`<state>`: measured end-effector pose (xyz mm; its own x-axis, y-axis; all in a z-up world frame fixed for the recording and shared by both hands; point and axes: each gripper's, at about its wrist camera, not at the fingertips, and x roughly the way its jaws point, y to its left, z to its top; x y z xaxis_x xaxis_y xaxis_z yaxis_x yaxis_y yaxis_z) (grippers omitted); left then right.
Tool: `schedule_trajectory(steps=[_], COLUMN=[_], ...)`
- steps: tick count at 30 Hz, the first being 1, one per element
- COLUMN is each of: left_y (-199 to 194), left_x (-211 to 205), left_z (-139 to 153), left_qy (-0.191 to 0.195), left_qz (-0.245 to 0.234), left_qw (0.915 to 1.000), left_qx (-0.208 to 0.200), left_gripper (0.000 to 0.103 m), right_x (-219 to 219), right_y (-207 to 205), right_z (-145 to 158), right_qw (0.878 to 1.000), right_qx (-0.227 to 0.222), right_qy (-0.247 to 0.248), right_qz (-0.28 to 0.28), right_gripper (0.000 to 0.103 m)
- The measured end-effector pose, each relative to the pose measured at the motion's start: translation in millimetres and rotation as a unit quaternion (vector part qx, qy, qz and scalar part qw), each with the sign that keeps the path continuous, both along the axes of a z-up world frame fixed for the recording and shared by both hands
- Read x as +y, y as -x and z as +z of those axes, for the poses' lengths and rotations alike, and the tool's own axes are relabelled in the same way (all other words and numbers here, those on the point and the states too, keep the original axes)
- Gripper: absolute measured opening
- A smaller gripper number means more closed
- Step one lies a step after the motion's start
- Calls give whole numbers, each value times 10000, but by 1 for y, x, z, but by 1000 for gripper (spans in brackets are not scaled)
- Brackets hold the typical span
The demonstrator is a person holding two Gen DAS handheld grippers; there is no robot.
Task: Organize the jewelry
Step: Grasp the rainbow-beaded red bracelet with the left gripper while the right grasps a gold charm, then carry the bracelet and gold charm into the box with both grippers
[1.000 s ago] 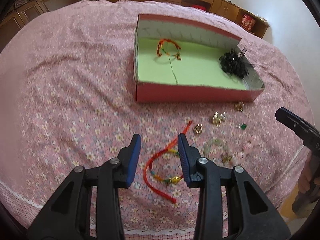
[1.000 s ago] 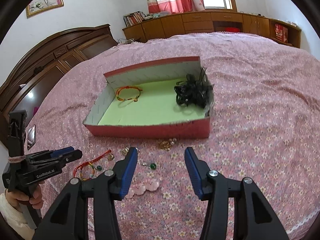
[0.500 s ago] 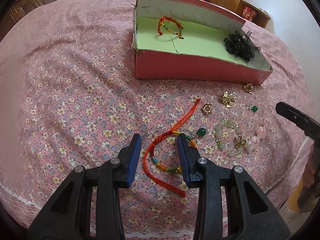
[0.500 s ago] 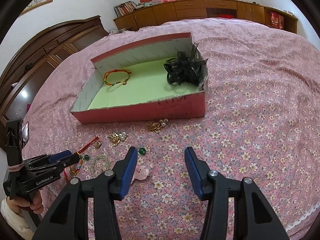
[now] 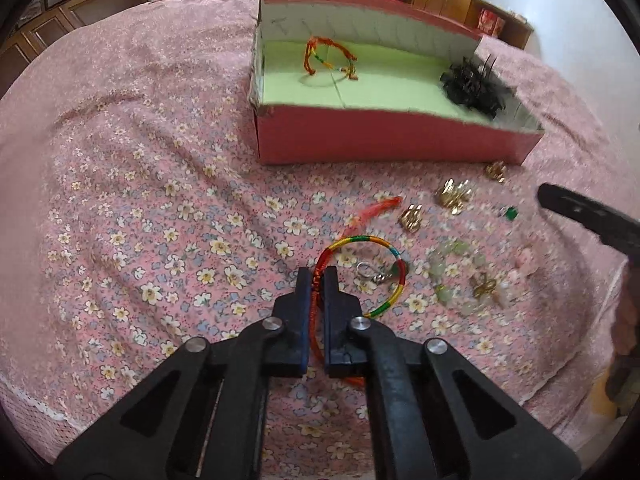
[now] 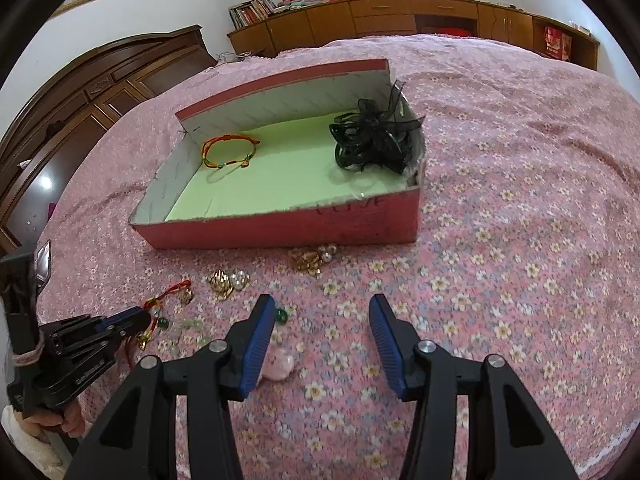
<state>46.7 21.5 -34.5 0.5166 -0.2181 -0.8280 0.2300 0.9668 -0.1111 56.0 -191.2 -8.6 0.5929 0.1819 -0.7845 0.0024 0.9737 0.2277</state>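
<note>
Left tool (image 5: 318,276) has just been closing and now pinches the red cord of the rainbow bracelet (image 5: 394,276) between its blue pads, the loop lying on the floral bedspread (image 5: 160,200) just ahead of the tips; right tool (image 6: 322,318) stands released, nothing between its fingers, above bare cloth near a pink charm (image 6: 282,364). Biggest risk, as I judge it: the bite is only on a thin cord, so a quick lift toward the red box (image 5: 380,140) could let it slip through, or the pads may have caught a fold of bedspread and drag it. Next, the bracelet's loop encircles a silver-hooked green earring (image 5: 378,272); lifting could snag it and fling it across the bed. The long red tail (image 5: 372,212) trailing away could catch the gold pieces (image 5: 412,216) beside it. The pale bead bracelet (image 5: 452,272) lies close enough to be nudged. In the box, another cord bracelet (image 5: 330,56) and a black ribbon piece (image 5: 474,86) already lie on the green liner. Writing: white lettering on the left tool's body in the right wrist view seems to read "GenRobot.AI", partly blurred; dark handwriting on the box front is illegible.
</note>
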Motion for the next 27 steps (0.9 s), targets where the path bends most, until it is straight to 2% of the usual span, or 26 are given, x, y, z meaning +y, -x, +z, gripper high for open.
schedule_trajectory(steps=[10, 18, 20, 22, 23, 24, 25, 27], left_y=[6, 8, 8, 8, 8, 7, 7, 7], left_x=[10, 17, 17, 18, 18, 18, 19, 18], left_z=[37, 45, 46, 47, 47, 48, 49, 50], left_qy=[132, 244, 238, 243, 244, 250, 265, 276], left_qz=[166, 272, 287, 302, 311, 320, 321, 311], left_qw=[9989, 9982, 9981, 9980, 9980, 9979, 9979, 9979], left_qx=[-410, -476, -489, -497, -500, -502, -500, -497], left_gripper=[0, 0, 0, 0, 0, 0, 0, 0], right_x=[8, 12, 14, 15, 15, 15, 14, 12], right_y=[-29, -45, -47, -46, -46, -46, -44, -40], right_z=[-18, -29, -32, -32, -32, -33, -33, -31], right_qw=[9999, 9998, 9996, 9994, 9994, 9994, 9995, 9996], right_qx=[139, 143, 135, 93, 87, 79, 76, 45], right_qy=[60, 111, 186, 285, 307, 288, 278, 252], right_qz=[-44, -131, -135, -144, -155, -146, -139, -110], right_gripper=[52, 53, 48, 34, 32, 26, 22, 22])
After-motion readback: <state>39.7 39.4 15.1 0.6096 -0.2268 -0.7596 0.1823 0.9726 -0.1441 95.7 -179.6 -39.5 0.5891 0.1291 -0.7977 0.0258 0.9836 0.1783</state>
